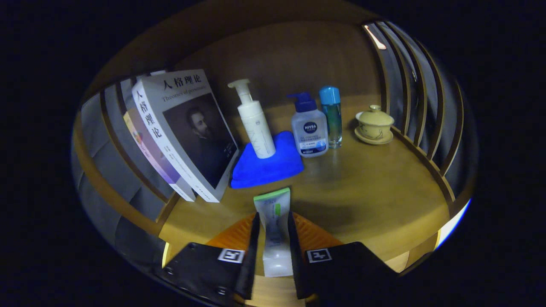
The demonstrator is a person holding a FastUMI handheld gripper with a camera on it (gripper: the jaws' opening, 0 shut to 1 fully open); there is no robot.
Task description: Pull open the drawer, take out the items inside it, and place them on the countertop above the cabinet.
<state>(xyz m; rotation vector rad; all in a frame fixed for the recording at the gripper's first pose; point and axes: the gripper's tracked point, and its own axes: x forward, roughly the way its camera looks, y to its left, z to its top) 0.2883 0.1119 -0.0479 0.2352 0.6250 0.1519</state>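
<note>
Fingers: gripper (273,226) pinching a white tube (274,226) from both sides.
Desk (375,196): blue cloth (264,168) beyond the tube.

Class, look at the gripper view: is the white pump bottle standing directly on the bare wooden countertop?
No: the white pump bottle stands upright on the folded blue cloth, beyond the tongs, which are shut on a white tube.
</note>
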